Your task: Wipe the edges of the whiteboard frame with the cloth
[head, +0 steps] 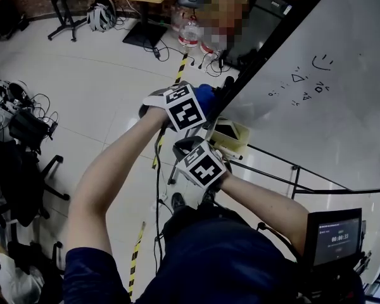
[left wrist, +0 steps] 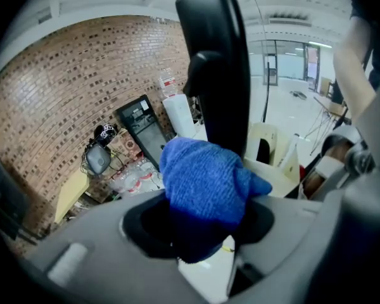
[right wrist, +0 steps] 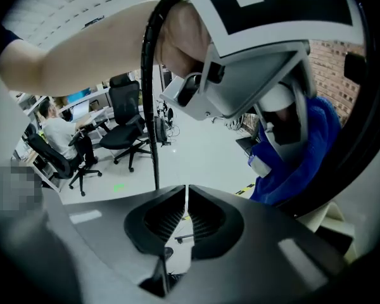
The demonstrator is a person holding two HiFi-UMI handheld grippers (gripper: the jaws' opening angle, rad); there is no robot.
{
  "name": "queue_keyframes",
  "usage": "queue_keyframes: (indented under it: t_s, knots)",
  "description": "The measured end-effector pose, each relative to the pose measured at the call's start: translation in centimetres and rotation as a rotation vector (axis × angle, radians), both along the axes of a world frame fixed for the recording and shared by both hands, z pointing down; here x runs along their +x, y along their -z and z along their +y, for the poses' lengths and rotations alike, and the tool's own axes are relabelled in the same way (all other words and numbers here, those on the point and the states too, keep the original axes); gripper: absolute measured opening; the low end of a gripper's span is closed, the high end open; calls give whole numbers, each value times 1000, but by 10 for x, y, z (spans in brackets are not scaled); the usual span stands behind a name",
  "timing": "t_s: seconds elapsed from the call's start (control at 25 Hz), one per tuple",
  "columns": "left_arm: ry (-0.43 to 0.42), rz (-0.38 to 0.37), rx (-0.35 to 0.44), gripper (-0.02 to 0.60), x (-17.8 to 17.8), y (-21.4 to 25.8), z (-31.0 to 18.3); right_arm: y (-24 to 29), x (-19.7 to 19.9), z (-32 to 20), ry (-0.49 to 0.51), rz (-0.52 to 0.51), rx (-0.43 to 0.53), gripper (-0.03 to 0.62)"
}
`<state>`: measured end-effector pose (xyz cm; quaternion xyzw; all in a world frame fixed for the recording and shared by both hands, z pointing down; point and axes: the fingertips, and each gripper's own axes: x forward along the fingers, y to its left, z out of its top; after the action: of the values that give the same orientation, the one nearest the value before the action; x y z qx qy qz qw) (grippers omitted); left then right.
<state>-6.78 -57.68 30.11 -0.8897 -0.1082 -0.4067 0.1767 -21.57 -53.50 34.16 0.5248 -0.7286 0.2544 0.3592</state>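
my left gripper (left wrist: pixel 202 230) is clamped on the blue cloth (left wrist: pixel 206 179), cloth up against the black whiteboard frame (left wrist: pixel 218 62) edge. right gripper (right wrist: pixel 185 211) jaws together, nothing between them.

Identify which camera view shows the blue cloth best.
The left gripper view: the cloth fills the centre, clamped between the jaws. The head view shows only a blue sliver; the right gripper view, a partly hidden fold.
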Motion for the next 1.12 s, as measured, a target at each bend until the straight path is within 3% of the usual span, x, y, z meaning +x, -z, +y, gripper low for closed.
queue_keyframes:
  t_s: [0.28,0.48,0.56,0.76,0.88,0.92,1.0,1.12]
  knots:
    - [7,30,-13,192,6,30,0,19,8,-2,-7,-5,56,20]
    - [12,10,-30,193,4,37,3,33,19,-2,-48,-19,65,20]
    - [35,1,-113,193,2,37,7,41,23,-4,-60,-30,80,20]
    - [140,70,-490,192,-3,49,10,62,37,-7,-107,-56,128,20]
    - [195,157,-595,192,-6,62,3,67,44,-6,-130,-62,141,20]
    - [202,182,-581,192,-6,67,1,67,47,-5,-133,-61,143,20]
    - [196,212,-472,192,-5,81,-4,66,52,-4,-138,-59,145,20]
    - [121,190,-185,193,-2,100,-8,66,61,-4,-144,-51,153,20]
